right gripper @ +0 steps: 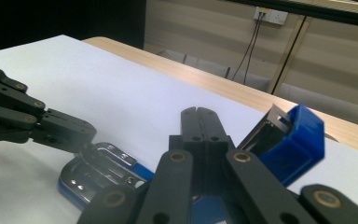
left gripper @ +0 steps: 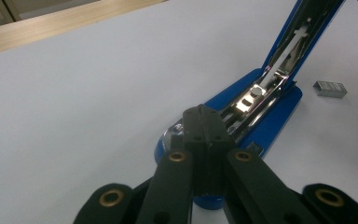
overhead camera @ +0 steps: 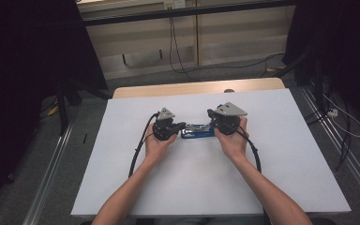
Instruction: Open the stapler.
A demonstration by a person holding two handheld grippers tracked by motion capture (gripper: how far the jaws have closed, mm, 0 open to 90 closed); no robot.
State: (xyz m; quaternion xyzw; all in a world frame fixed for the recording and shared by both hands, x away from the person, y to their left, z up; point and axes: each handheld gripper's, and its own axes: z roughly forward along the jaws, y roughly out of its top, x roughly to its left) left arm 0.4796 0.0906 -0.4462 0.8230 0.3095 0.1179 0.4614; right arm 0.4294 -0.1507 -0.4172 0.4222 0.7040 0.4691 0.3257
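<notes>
- High view: blue metal stapler [overhead camera: 197, 131] lies mid-table on the white table [overhead camera: 281, 178] between both grippers.
- Left gripper [left gripper: 203, 116] closed, empty, tips pressing stapler's front end.
- Right gripper [right gripper: 198, 116] closed, empty, beside raised blue lid [right gripper: 292, 140].
- Small silver staple strip [left gripper: 329, 88] lies near.
- Advice: keep base pinned, lid fully open, then load staples.

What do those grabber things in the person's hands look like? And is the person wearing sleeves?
Each gripper, left and right, is a chunky black tool with two flat black jaws on linked bars, joined by brass-coloured pins. A grey three-cornered plate sits on top of each, and a black cable trails from each one. No sleeves: the forearms are bare.
</notes>
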